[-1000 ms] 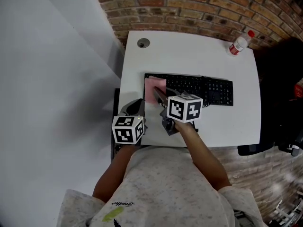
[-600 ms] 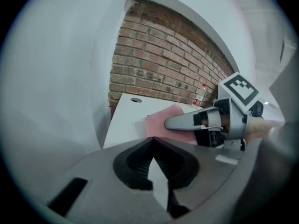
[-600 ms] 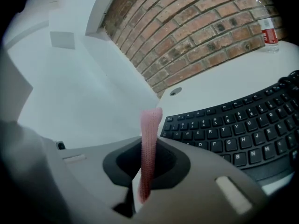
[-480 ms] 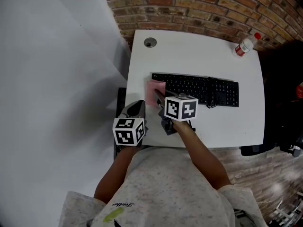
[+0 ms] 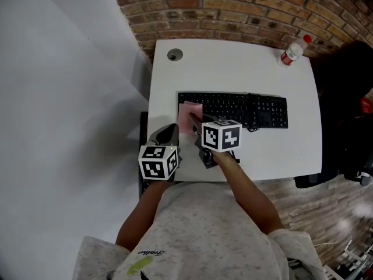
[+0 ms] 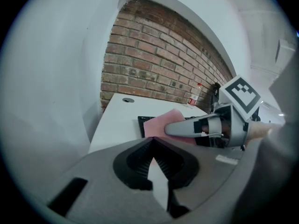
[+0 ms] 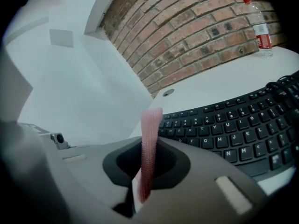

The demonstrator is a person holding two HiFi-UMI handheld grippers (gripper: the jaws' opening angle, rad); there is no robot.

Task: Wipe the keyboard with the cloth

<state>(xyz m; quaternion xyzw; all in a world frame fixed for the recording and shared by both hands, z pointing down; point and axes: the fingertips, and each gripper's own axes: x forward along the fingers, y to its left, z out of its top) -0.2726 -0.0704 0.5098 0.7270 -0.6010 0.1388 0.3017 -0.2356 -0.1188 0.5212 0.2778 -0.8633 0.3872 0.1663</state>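
Note:
A black keyboard point(image 5: 245, 109) lies across the middle of the white table point(image 5: 233, 66). A pink cloth point(image 5: 189, 113) rests on its left end, and my right gripper point(image 5: 194, 122) is shut on the cloth's near edge. In the right gripper view the cloth point(image 7: 149, 143) stands edge-on between the jaws, with the keyboard point(image 7: 233, 129) just to the right. My left gripper point(image 5: 168, 132) hangs over the table's near left corner, shut, with nothing in it. From the left gripper view point(image 6: 152, 142) the cloth point(image 6: 161, 124) and the right gripper's fingers point(image 6: 187, 129) show ahead.
A plastic bottle point(image 5: 293, 52) with a red cap stands at the table's far right corner. A round cable grommet point(image 5: 174, 55) sits at the far left. A brick wall point(image 5: 233, 10) runs behind the table, and a white wall is on the left.
The right gripper has drawn the cloth a little toward the keyboard's near edge at its left end. The left gripper has stayed in place.

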